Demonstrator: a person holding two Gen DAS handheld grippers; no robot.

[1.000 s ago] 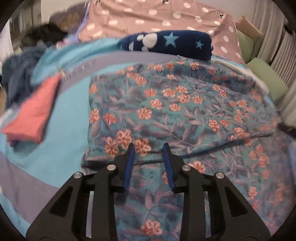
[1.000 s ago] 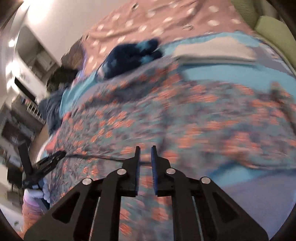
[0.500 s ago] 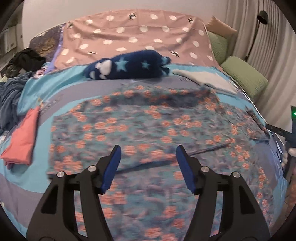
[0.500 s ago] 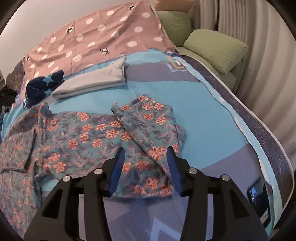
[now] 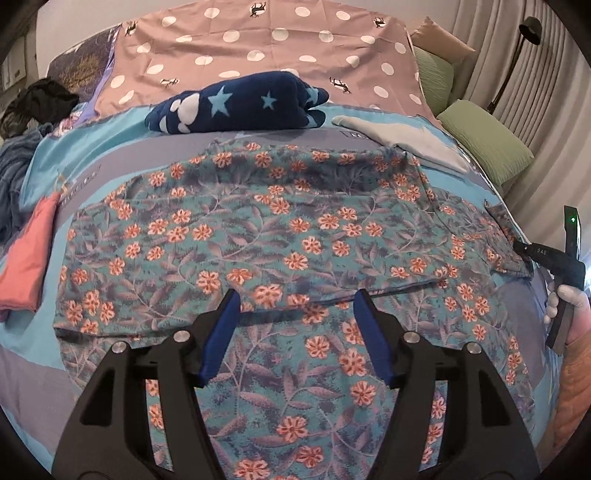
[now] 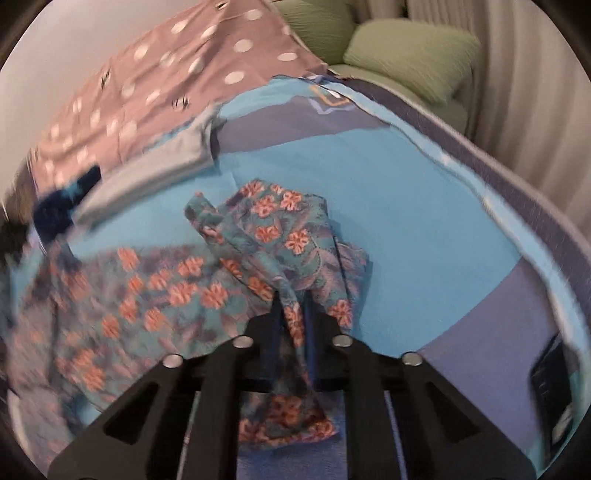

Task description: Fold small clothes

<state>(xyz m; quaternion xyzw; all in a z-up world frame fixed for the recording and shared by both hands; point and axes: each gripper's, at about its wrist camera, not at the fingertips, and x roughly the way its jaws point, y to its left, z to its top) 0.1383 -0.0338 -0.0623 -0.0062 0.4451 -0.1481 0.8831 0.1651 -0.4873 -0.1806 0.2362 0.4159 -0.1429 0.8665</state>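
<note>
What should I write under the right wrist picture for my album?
Right gripper pinching a bunched end of the flowery garment on the blue bed cover.

A bed [image 5: 110, 177] under a blue-and-grey sheet fills the room, green pillows [image 5: 484, 144] at its far corner, pale curtains [image 5: 554, 110] behind, a black floor lamp [image 5: 530, 29] beside them.
</note>
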